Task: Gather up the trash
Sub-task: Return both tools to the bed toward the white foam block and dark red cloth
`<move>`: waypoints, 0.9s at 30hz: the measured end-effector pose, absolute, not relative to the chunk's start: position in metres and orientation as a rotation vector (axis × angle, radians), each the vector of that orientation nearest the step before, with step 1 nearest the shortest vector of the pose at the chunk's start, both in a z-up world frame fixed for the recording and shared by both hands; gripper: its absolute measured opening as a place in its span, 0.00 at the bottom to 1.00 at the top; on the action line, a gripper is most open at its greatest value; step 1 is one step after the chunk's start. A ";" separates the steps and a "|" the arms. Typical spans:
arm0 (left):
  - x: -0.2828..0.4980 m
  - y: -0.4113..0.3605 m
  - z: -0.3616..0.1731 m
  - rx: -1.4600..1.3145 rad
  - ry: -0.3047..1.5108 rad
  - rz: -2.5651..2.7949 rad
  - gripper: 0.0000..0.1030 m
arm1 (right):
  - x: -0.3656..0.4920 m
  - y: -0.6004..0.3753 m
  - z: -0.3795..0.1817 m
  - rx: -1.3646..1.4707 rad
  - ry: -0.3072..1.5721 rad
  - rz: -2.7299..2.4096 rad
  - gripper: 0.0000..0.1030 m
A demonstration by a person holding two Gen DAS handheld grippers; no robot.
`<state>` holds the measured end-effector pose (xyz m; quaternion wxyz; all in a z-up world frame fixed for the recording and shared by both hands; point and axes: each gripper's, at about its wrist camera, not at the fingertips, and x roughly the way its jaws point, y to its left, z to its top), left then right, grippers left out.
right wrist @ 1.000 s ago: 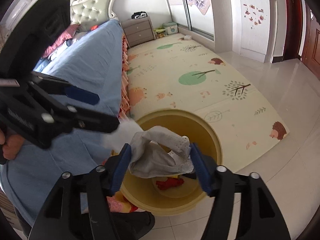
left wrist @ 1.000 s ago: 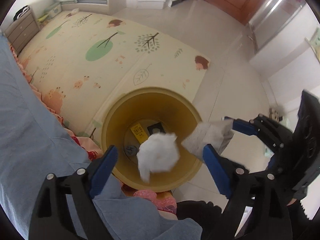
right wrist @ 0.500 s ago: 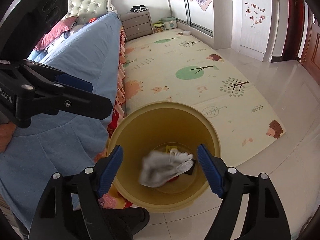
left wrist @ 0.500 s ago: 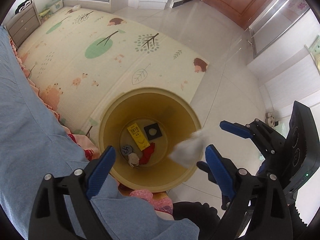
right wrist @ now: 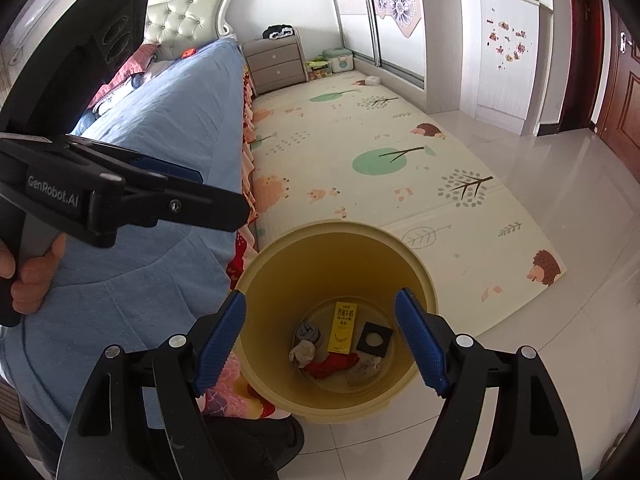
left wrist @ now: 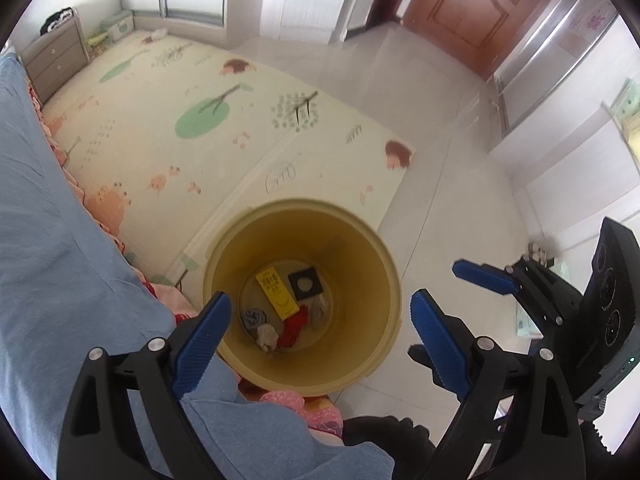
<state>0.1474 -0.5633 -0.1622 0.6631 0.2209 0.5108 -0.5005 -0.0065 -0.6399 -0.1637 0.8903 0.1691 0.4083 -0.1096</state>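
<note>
We see the round yellow plastic bin [right wrist: 416, 280] on glossy tiles holding crumpled cloth scraps [right wrist: 304, 352], a yellow carton [right wrist: 343, 326] and a black square card [right wrist: 374, 339], all lying below the empty, spread left gripper [left wrist: 316, 330] and right gripper [right wrist: 320, 332], whose ribbed blue jaws have just been opening.

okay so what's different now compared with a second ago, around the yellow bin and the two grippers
The right gripper has just opened its jaws and let go of the grey crumpled cloth, which dropped into the yellow bin. The white wad that was falling now lies at the bottom too. The left gripper stayed open and empty above the bin, which has not moved.
</note>
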 end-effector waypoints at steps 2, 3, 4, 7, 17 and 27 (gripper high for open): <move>0.144 -0.552 -0.151 0.464 1.113 -1.135 0.88 | -0.011 -0.634 -0.154 0.338 0.828 -0.226 0.73; 0.143 -0.546 -0.147 0.452 1.090 -1.135 0.88 | -0.013 -0.631 -0.149 0.333 0.818 -0.226 0.73; 0.141 -0.539 -0.141 0.440 1.062 -1.131 0.88 | -0.014 -0.627 -0.143 0.326 0.805 -0.228 0.73; 0.134 -0.509 -0.123 0.399 0.980 -1.109 0.88 | -0.019 -0.615 -0.127 0.317 0.757 -0.223 0.77; 0.125 -0.360 -0.066 0.280 0.701 -0.888 0.96 | -0.010 -0.543 -0.074 0.253 0.612 -0.110 0.86; 0.120 -0.208 -0.032 0.195 0.551 -0.609 0.96 | 0.026 -0.442 -0.041 0.198 0.502 0.072 0.92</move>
